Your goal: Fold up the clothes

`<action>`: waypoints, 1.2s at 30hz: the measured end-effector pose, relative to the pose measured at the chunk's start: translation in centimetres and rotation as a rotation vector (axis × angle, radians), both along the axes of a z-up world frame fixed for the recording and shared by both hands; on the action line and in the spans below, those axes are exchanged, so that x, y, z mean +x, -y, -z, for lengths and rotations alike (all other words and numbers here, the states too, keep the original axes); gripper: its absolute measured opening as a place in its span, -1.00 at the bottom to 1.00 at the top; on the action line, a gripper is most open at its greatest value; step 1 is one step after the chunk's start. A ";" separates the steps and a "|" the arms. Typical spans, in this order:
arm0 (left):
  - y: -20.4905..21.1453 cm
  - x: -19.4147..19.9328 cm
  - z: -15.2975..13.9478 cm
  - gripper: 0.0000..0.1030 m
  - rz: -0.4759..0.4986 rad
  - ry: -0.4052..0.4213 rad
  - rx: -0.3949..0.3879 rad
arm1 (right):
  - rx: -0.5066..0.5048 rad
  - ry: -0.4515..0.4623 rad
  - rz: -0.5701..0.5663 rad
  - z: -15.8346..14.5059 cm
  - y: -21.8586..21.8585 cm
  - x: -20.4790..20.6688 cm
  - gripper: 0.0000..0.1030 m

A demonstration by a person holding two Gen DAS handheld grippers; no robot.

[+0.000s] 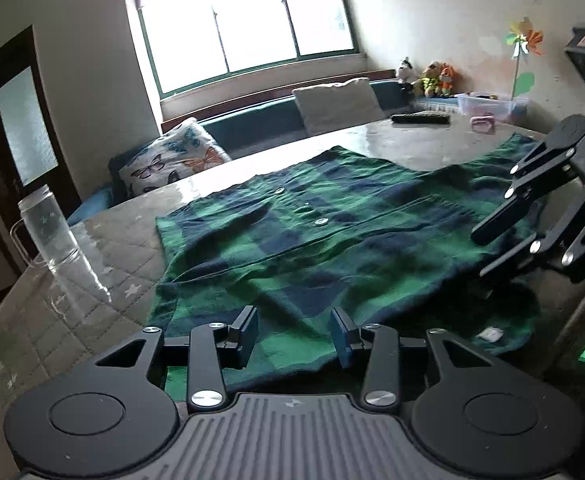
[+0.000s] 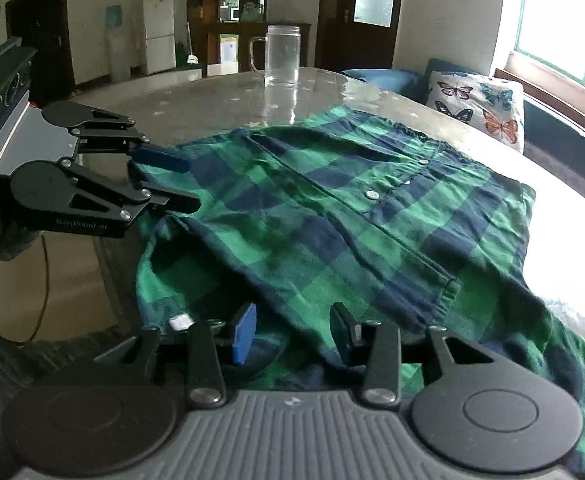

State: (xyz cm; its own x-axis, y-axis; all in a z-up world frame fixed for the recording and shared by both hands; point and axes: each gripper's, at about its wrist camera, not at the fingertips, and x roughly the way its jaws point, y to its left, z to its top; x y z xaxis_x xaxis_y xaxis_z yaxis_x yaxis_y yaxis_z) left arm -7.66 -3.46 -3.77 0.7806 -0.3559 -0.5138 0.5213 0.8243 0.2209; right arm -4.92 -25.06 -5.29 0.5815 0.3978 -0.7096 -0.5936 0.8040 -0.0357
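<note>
A living room bench (image 1: 104, 240) is carrying a green plaid shirt (image 1: 332, 240), lying centre frame. The left gripper (image 1: 294, 334) and right gripper (image 2: 292, 334) are hovering at its near edge, jaws part open, gripping nothing. Best pinching both corners evenly before folding.

One green-and-navy plaid shirt (image 1: 332, 240), three snap buttons (image 2: 371, 195) along its placket, one glass mug (image 2: 280, 54), one butterfly pillow (image 2: 478, 102), two grippers (image 1: 294, 332), three plush toys (image 1: 432, 76), one paper pinwheel (image 1: 524, 40).
</note>
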 end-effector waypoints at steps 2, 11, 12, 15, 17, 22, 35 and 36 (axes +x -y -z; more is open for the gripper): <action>0.3 -0.4 0.5 -0.16 0.031 -0.004 0.025 | -0.005 -0.017 -0.002 0.6 0.0 0.0 -0.14; 0.7 -0.7 1.1 -0.16 0.098 0.011 0.107 | 0.054 -0.027 0.039 0.5 1.4 -0.5 -0.10; 0.6 -0.5 0.7 -0.15 0.096 0.004 0.100 | 0.067 -0.032 0.043 0.4 1.6 -0.6 -0.09; 0.4 0.0 -0.6 -0.08 0.092 0.001 0.075 | 0.132 -0.020 0.083 -0.9 3.4 -1.3 0.01; 0.5 0.3 -1.4 0.04 0.089 0.010 0.061 | 0.163 -0.005 0.130 -1.8 5.1 -1.5 0.01; 1.7 1.1 -2.8 0.12 0.088 0.008 0.015 | 0.147 0.031 0.347 -2.2 11.2 -1.2 0.02; 7.1 3.5 -2.6 0.14 0.138 -0.010 0.025 | 0.064 0.005 0.770 0.4 25.8 1.2 -0.01; 7.4 3.6 -2.5 0.14 0.140 -0.014 0.028 | 0.061 0.007 0.787 0.6 26.6 1.4 -0.01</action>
